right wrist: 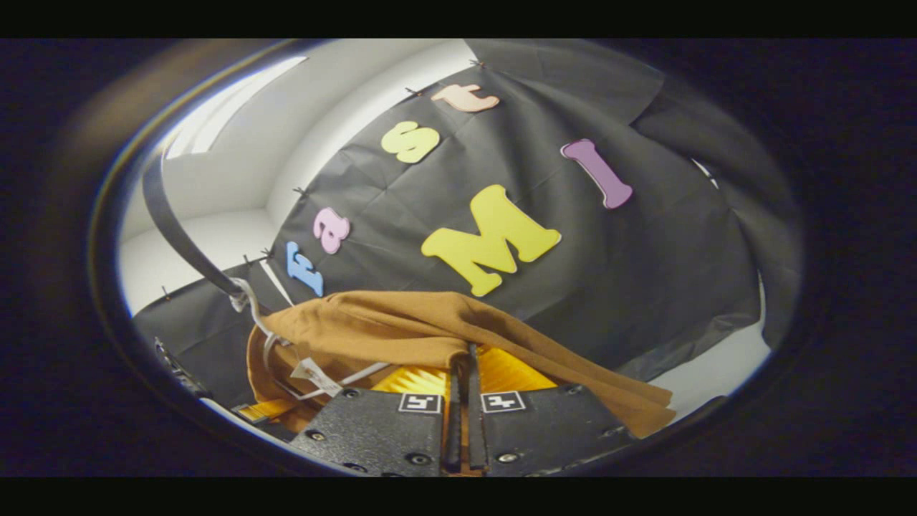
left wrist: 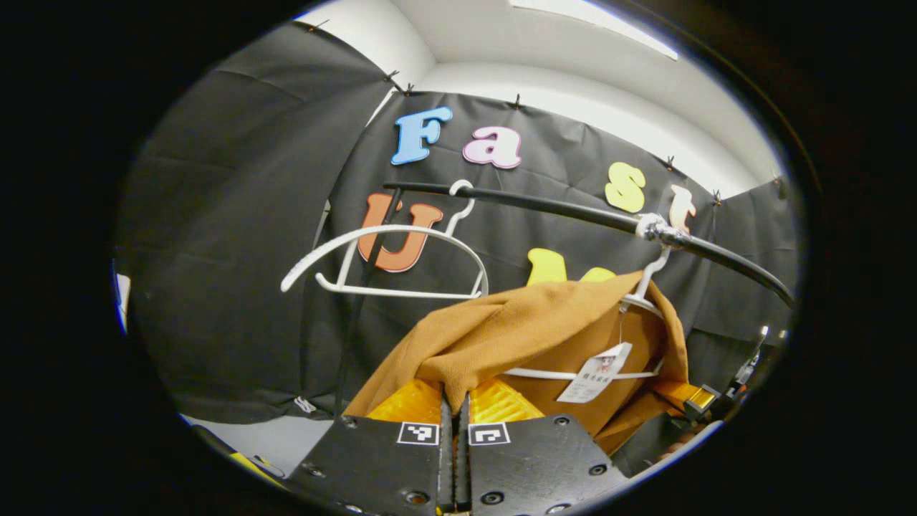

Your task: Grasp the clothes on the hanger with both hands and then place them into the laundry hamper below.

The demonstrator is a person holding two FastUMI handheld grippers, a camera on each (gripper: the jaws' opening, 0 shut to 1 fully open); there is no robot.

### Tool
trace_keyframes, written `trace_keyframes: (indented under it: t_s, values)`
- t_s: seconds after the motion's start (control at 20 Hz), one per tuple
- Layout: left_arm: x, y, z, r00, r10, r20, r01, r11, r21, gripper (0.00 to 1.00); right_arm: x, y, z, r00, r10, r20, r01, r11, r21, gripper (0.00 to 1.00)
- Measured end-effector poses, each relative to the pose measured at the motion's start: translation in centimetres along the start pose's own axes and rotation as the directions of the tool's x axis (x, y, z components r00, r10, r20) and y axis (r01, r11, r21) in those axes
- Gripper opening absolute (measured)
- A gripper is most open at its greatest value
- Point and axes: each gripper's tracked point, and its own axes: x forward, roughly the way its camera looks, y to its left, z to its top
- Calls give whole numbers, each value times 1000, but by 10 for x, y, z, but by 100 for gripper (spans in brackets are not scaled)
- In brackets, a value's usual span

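Both grippers are on the garment. Left gripper [left wrist: 455, 401]: jaws closed together with a fold of the brown garment [left wrist: 530, 322] pinched between them, cloth bunching just above the tips. Right gripper [right wrist: 464, 373]: same story, jaws clamped on a fold on the other shoulder side.

The garment is still on its white hanger [left wrist: 648, 301], which hangs from the black rail [left wrist: 559, 208]. In the left gripper view the cloth is pulled off to one side, so the hanger's lower bar and a paper tag [left wrist: 594, 373] are exposed. My read: one shoulder is already slack off the hanger, the other is still draped over it near the hook.

A second, empty hanger [left wrist: 390, 261] sits further along the rail, well apart from the garment.

Why the two-point hold: a grip on each side spreads the cloth, so it should lift clear of the hanger arms instead of dragging the hanger along the rail.

Hamper isn't something I can place from here. Next I'd judge: lift and pull toward me to free the hook side, then lower. Risk: the collar snags on the hook and swings the hanger.
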Motion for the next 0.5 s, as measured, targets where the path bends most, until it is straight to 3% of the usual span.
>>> trace_keyframes:
  t_s: [0.25, 0.5]
  values:
    - [-2, 4, 19, 999, -20, 34, 21, 999, -28, 1, 3, 6, 28, 997, 47, 60, -53, 994, 95, 5]
    - [6, 11, 39, 998, -48, 48, 50, 998, -45, 1, 10, 13, 47, 995, 76, 68, -84, 989, 119, 6]
